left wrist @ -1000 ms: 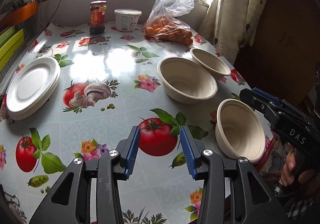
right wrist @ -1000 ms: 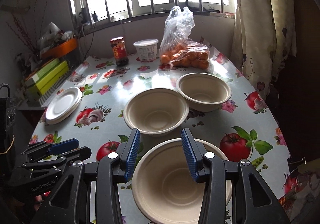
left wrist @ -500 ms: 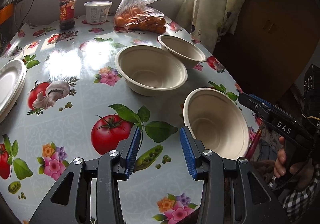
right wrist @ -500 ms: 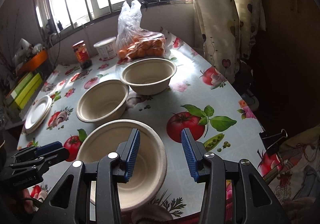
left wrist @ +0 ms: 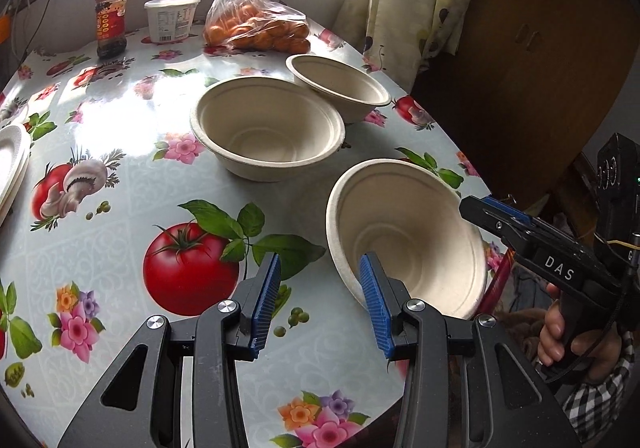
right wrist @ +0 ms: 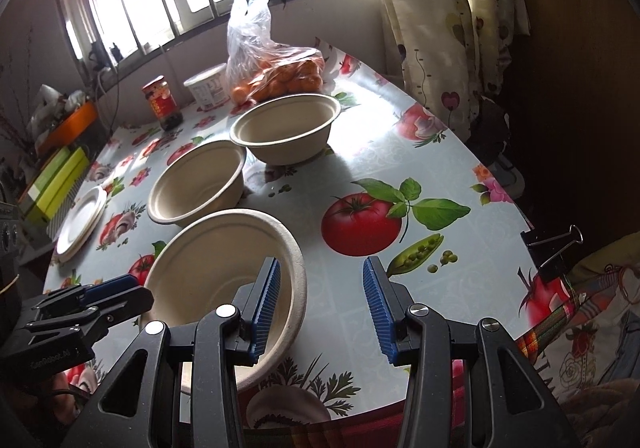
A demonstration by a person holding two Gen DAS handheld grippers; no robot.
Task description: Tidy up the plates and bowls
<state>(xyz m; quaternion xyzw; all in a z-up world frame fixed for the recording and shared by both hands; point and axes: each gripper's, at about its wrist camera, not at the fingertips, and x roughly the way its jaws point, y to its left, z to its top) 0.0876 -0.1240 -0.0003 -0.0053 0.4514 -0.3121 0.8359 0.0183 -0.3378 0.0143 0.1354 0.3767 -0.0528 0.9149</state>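
Beige pulp bowls [left wrist: 268, 135] sat empty on table [left wrist: 120, 207]; plastic bag [left wrist: 256, 19] held oranges. Both grippers' jaws apart, gripping nothing.

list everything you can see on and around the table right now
bowls: three, beige, in a row from the near edge toward the window
plates: a small stack, count unclear, white, far left edge of the table
jar: one, dark with red label, by the wall under the window
tub: one, white, beside the jar
bag of oranges: one, clear plastic, behind the farthest bowl
tablecloth: one, glossy, tomato and flower print
curtain: one, cream with hearts, right of the window
binder clip: one, black, on the table's right edge
boxes: count unclear, green, left of the table
left gripper: black, blue pads, open, empty, at the nearest bowl
right gripper: same, open, empty
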